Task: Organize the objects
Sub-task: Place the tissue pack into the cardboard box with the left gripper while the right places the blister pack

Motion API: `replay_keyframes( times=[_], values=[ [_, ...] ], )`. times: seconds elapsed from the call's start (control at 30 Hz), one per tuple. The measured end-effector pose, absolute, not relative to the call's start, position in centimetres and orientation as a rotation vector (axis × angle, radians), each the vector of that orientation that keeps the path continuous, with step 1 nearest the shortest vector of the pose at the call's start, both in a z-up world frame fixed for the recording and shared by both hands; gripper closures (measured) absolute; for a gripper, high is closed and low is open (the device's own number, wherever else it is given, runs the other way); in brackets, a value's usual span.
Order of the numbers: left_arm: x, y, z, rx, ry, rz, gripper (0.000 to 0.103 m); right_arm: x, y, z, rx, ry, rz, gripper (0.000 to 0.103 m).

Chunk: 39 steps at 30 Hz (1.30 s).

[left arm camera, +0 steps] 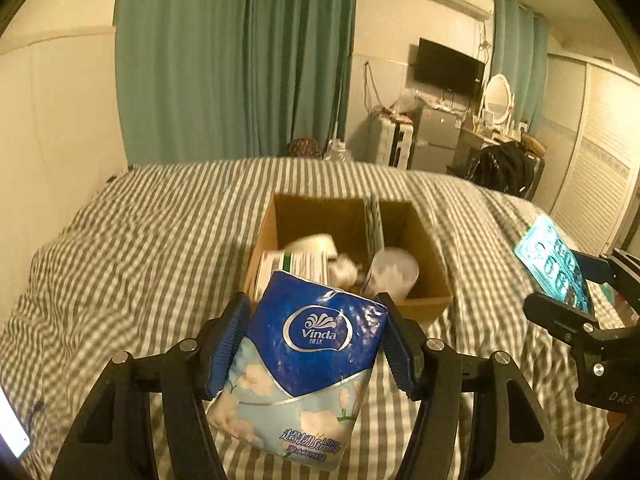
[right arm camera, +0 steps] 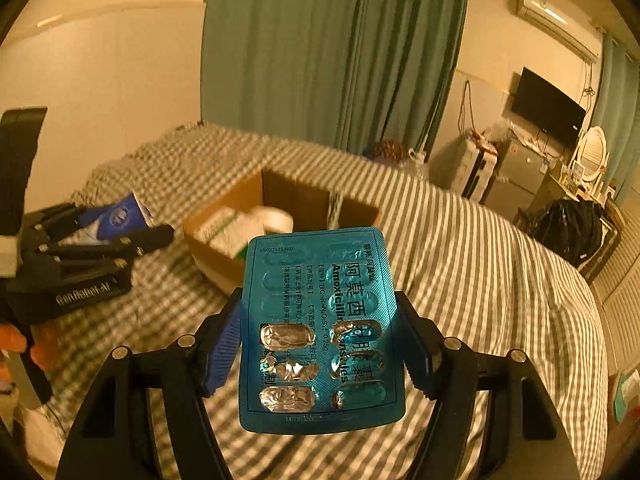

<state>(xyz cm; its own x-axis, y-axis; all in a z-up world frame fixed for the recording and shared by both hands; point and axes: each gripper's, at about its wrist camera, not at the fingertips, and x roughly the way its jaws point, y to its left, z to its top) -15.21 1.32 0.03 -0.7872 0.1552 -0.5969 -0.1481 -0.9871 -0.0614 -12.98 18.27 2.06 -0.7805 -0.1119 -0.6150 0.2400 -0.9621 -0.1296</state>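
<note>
Tissue pack (left arm camera: 304, 364), blue and white, printed "Vinda": clamped between my left jaws, the blue ribbed pads (left arm camera: 226, 344) pressing its two sides, held in the air above the near part of the bed (left arm camera: 132, 248). My left gripper (left arm camera: 314, 344) sits just short of the near wall of the cardboard box (left arm camera: 416, 304).

Blister sheet (right arm camera: 320, 332), teal foil, printed "Amoxicillin": clamped upright between my right jaws, one pad (right arm camera: 224, 344) on each long edge. Several of its lower pockets are torn open and show crumpled silver foil. My right gripper (right arm camera: 320, 340) holds it above the bed, nearer to me than the box and toward the bed's right side; in the left wrist view the same sheet appears at the far right edge of the frame.

Cardboard box: open-topped, resting on the bed's middle, split by an upright divider (left arm camera: 374, 224) into two compartments. The left compartment holds a white carton with green print (left arm camera: 296, 266), a white roll (left arm camera: 316, 244) and crumpled white material (left arm camera: 346, 270). The right compartment holds a clear plastic cup (left arm camera: 392, 272).

Bed: covered with a grey-and-white striped sheet. Beyond its far edge hang green curtains (left arm camera: 236, 60); to the right stand a wall-mounted screen (left arm camera: 448, 68) and a round mirror (left arm camera: 498, 96).
</note>
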Motion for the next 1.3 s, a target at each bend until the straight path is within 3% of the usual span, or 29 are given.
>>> replay_keyframes(
  times=[0.4,1.07,1.2,1.3],
  values=[
    [-23.2,2.4,2.0,-0.866,0.008,2.832,0.038,-21.4,17.2,5.2,0.850,0.182,-2.804,0.033],
    [-31.1,5.2,-6.9,-0.967,0.101,2.697,0.038,-34.3,17.0,-3.7,1.062,-0.008,-2.753,0.033],
    [-32.0,5.3,-7.7,-0.994,0.084,2.683,0.034,-34.9,17.5,-4.5,1.064,-0.058,-2.751,0.032],
    [-31.9,4.9,-8.0,-1.003,0.048,2.670,0.020,-34.4,18.0,-4.6,1.064,-0.086,-2.759,0.017]
  ],
)
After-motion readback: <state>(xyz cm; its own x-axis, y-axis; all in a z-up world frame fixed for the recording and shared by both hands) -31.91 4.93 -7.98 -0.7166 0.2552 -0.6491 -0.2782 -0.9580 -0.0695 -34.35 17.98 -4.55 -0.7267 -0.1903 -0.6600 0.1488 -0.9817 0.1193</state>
